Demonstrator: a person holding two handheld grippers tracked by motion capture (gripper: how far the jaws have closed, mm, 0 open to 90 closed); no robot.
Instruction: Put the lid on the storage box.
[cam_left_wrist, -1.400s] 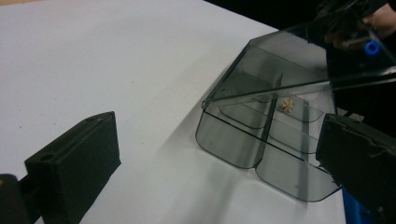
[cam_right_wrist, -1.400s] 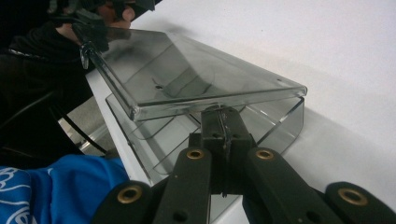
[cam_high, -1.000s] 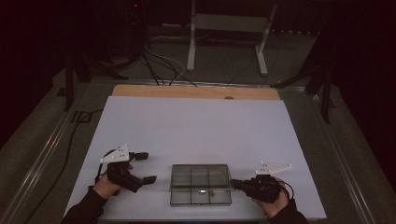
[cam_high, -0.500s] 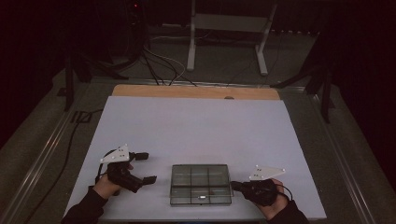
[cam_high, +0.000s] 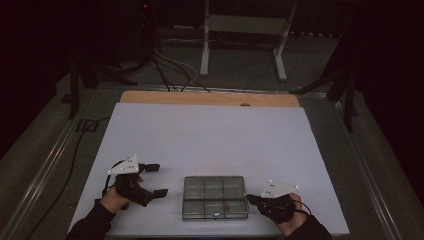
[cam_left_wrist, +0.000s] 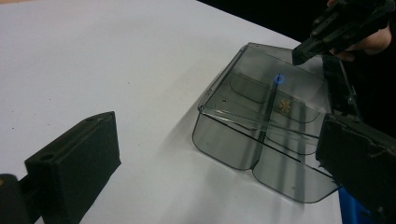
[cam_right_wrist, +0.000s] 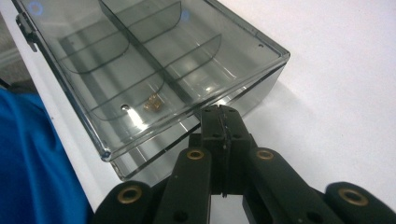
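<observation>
Bench: white top, wooden strip along the far edge. Box: clear smoked plastic, lid down, divided into compartments, lying flat near the bench's near edge, between the two tongs. Left tongs: held in the left hand on the bench, well to the left of the box, jaws wide apart with nothing between them, pointing toward the box. Right tongs: held in the right hand, jaws pressed together, empty, tips at the box's right side wall just under the lid rim; whether they touch it cannot be told. Small tan item: lying inside one compartment on the near side of the box.
</observation>
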